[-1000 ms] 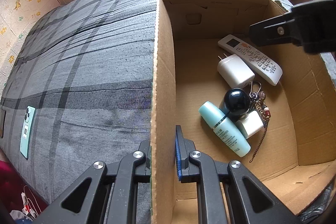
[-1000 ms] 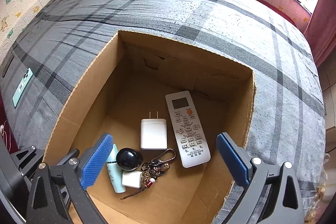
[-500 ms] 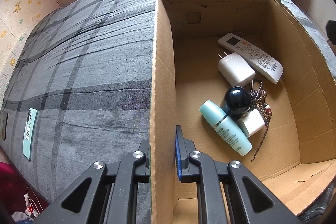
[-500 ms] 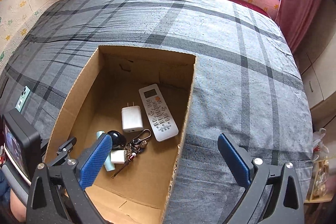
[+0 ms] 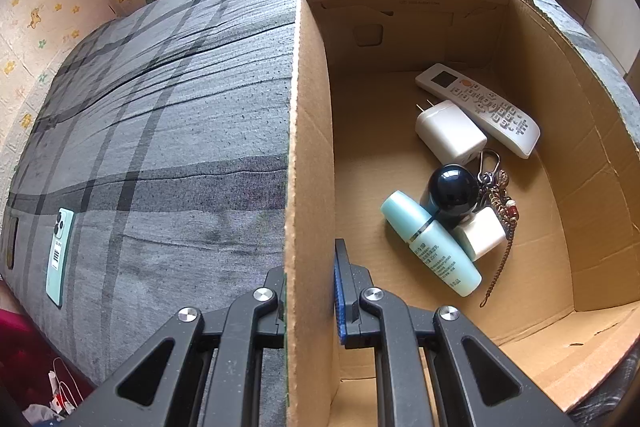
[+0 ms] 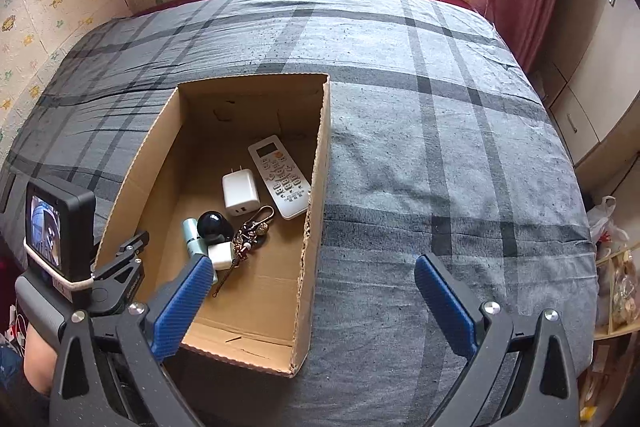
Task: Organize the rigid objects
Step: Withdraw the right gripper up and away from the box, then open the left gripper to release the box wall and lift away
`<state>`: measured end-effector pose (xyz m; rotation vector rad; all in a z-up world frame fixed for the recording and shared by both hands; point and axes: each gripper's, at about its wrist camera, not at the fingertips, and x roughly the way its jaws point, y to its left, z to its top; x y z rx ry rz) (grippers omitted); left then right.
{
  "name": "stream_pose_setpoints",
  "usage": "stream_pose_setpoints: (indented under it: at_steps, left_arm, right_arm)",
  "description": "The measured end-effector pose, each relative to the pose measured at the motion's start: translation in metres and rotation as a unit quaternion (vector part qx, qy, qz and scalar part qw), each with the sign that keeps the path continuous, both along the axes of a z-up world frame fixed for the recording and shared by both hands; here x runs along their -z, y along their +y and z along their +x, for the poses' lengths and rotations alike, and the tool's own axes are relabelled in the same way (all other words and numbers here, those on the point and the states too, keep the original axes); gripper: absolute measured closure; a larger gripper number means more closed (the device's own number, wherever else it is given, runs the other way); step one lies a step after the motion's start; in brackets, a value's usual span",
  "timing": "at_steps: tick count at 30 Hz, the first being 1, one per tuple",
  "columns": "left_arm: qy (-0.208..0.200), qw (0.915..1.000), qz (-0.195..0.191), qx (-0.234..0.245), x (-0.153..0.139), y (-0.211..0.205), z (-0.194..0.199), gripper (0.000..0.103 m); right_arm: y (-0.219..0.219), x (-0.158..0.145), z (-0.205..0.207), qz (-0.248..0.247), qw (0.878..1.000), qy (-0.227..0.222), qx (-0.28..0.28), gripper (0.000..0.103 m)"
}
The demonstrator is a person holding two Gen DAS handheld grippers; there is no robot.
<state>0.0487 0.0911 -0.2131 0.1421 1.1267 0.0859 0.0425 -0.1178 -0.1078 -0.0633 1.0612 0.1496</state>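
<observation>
Box (image 6: 320,163) sits on the bed (image 6: 440,131), holding remote (image 5: 478,109), charger (image 5: 450,131), bottle (image 5: 432,243) and keys (image 5: 498,191). Left gripper (image 5: 310,291) pinches its left wall; right gripper (image 6: 312,299) hangs above, jaws spread.

1 cardboard box (image 6: 320,155); 1 remote (image 6: 280,175); 2 white chargers (image 6: 239,192); 1 bottle (image 5: 432,243); 1 black ball (image 5: 453,186); 1 keychain (image 5: 498,193); 1 phone (image 5: 59,251).

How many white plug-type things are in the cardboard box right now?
2. The large white wall charger lies beside the white remote control; the small white cube adapter touches the pale teal bottle. None seems hidden.
</observation>
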Motion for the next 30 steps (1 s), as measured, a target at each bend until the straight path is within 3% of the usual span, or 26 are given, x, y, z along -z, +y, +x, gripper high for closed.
stream_pose_setpoints:
  at_steps: [14,15,17,18,19,21,24,27,28,30]
  left_arm:
    - [0.003,1.0,0.005,-0.002,-0.001,-0.002,0.0,0.088]
    - [0.005,1.0,0.007,-0.001,-0.001,-0.002,0.0,0.084]
    - [0.004,1.0,0.008,-0.001,-0.003,-0.002,-0.001,0.064]
    - [0.001,1.0,0.006,-0.003,-0.005,-0.002,-0.002,0.048]
    - [-0.004,1.0,0.001,-0.005,-0.008,-0.002,-0.003,0.043]
    - [-0.008,0.9999,0.001,-0.006,-0.013,-0.002,-0.005,0.042]
    - [-0.011,0.9998,0.01,-0.014,-0.021,-0.003,-0.008,0.017]
    - [-0.027,0.999,0.017,-0.031,-0.033,-0.002,-0.014,0.011]
    - [-0.028,0.9988,0.021,-0.035,-0.037,-0.002,-0.015,0.004]
    - [-0.032,0.9989,0.011,-0.033,-0.045,-0.003,-0.021,0.0]
  right_arm:
    - [-0.005,-0.009,-0.01,0.001,1.0,-0.018,0.007,0.0]
    - [-0.005,-0.01,-0.01,0.002,1.0,-0.018,0.006,0.0]
    - [-0.005,-0.01,-0.012,0.0,1.0,-0.02,0.002,0.0]
    - [-0.005,-0.009,-0.013,-0.002,1.0,-0.021,0.002,0.0]
    - [-0.005,-0.01,-0.013,-0.002,1.0,-0.022,0.002,0.0]
    - [-0.006,-0.011,-0.014,0.002,1.0,-0.024,0.002,0.0]
    - [-0.007,-0.012,-0.015,0.004,1.0,-0.026,0.001,0.0]
    - [-0.008,-0.013,-0.017,0.007,1.0,-0.029,0.001,0.0]
    - [-0.008,-0.013,-0.018,0.009,1.0,-0.029,0.0,0.0]
    - [-0.009,-0.013,-0.019,0.011,1.0,-0.029,0.0,0.0]
